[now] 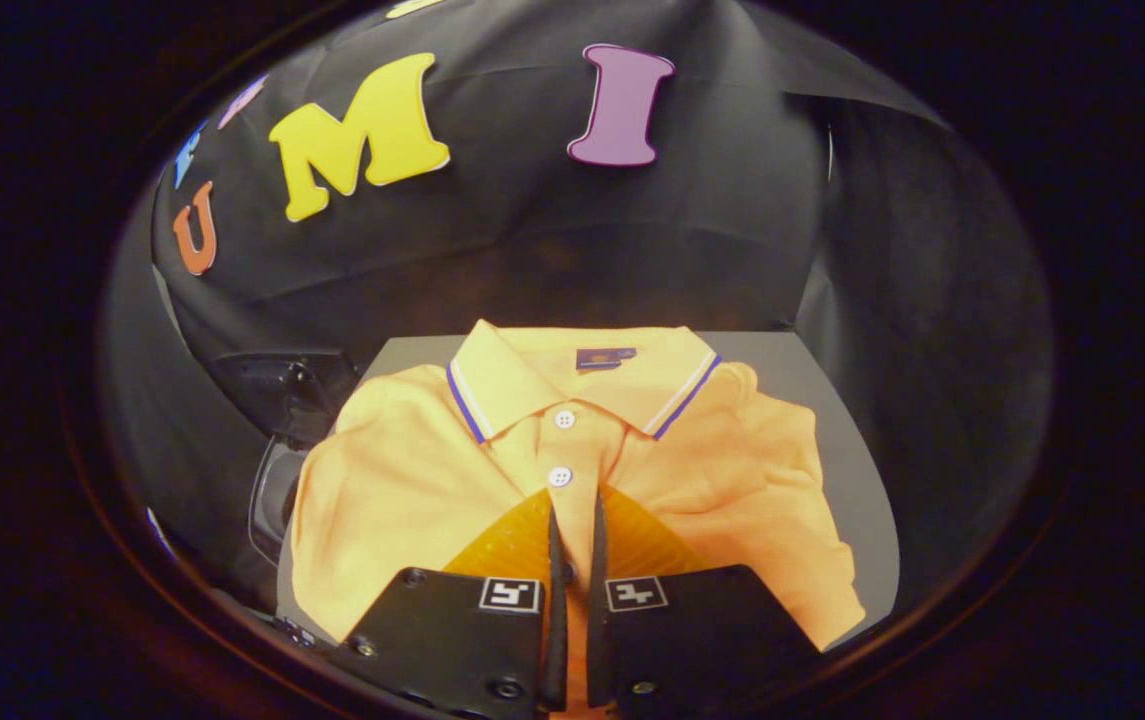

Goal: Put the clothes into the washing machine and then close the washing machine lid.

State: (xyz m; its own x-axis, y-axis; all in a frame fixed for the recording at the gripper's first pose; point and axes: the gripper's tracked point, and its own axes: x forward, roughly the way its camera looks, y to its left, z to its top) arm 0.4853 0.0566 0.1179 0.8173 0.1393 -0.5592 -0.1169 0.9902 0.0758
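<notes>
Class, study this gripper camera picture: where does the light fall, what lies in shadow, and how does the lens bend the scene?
Gripper view: light falls on the folded orange polo shirt, crisp down to its buttons; the washing machine beside it sits in shadow; the fisheye bows the grey table edges; the gripper fingers, nearly closed with a thin gap, rest over the shirt.

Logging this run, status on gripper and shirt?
Gripper nearly shut, fingers over the placket, grip on fabric unclear. Orange polo shirt lies folded on the grey surface. Washing machine dark, beside the shirt. Nothing blocking.
</notes>
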